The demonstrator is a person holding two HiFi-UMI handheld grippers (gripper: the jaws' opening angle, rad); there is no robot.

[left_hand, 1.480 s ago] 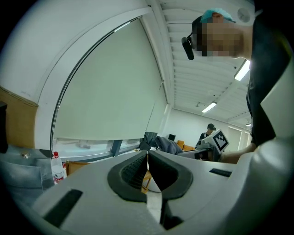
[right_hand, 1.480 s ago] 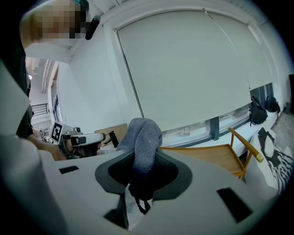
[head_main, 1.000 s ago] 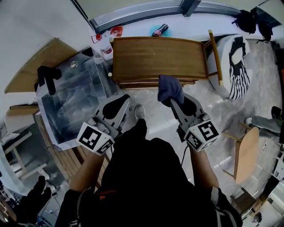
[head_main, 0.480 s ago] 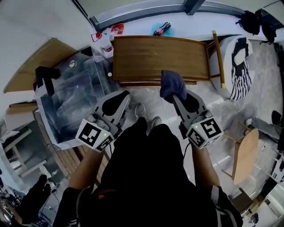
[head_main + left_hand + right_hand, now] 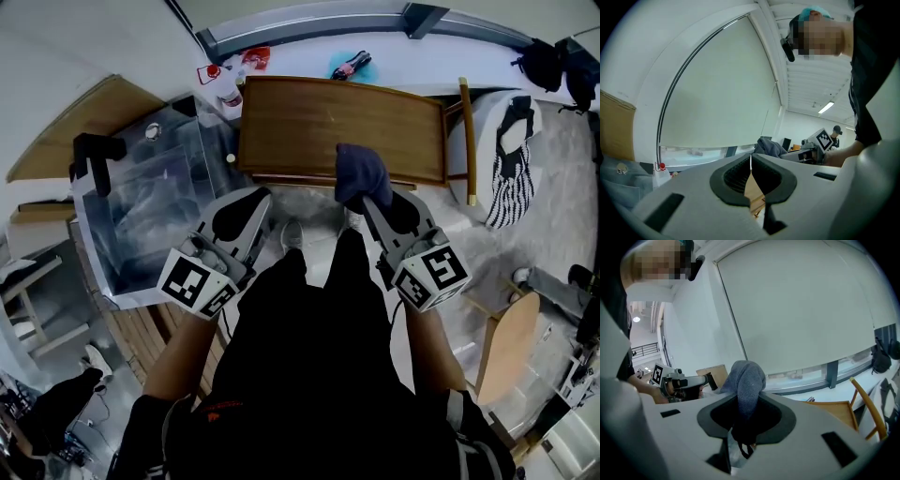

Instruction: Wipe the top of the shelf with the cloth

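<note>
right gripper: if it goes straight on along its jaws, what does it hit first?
Likely the shelf. The right gripper, shut on the cloth, points at its front edge, so the cloth would touch first. Height is unclear; it might pass above the top.

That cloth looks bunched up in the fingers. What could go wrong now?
The cloth is pinched as a wad in the right gripper, so dragging it over the shelf might pull it loose. A wide sweep could also knock the bottle standing by the shelf's far-left corner.
</note>
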